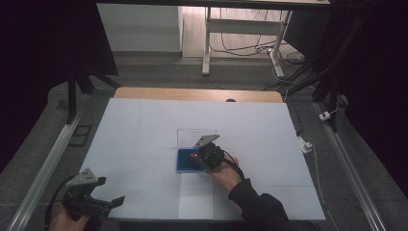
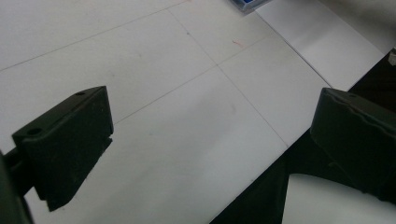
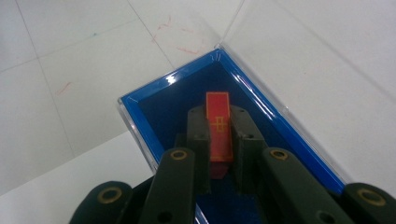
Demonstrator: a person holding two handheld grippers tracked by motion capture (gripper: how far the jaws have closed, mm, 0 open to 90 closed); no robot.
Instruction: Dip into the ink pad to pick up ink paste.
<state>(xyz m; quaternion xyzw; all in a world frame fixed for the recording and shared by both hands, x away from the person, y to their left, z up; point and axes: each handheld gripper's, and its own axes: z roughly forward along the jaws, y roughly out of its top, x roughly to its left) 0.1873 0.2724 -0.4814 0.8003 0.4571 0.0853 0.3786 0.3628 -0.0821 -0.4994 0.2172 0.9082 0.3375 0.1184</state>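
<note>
Two tools: right tool (image 3: pixel 219 140) clamps a red block (image 3: pixel 218 125); left tool (image 2: pixel 210 140) gapes wide.

The right gripper (image 3: pixel 219 135) has its black jaws closed on a small flat red block with yellow markings (image 3: pixel 218 126), held over the shallow blue clear-rimmed tray (image 3: pixel 140 126) on white paper sheets (image 3: pixel 70 60).

The high view looks forward and down from the person's side, taking in the whole white table (image 1: pixel 144 130) and the floor beyond; the left gripper view sits low and close over the table's near edge, angled across its surface (image 2: pixel 154 70); the right gripper view looks steeply down, very near, into the blue tray (image 3: pixel 140 116); all three share that tray (image 1: pixel 183 163), its corner (image 2: pixel 247 4) just clipped in the left gripper view.
</note>
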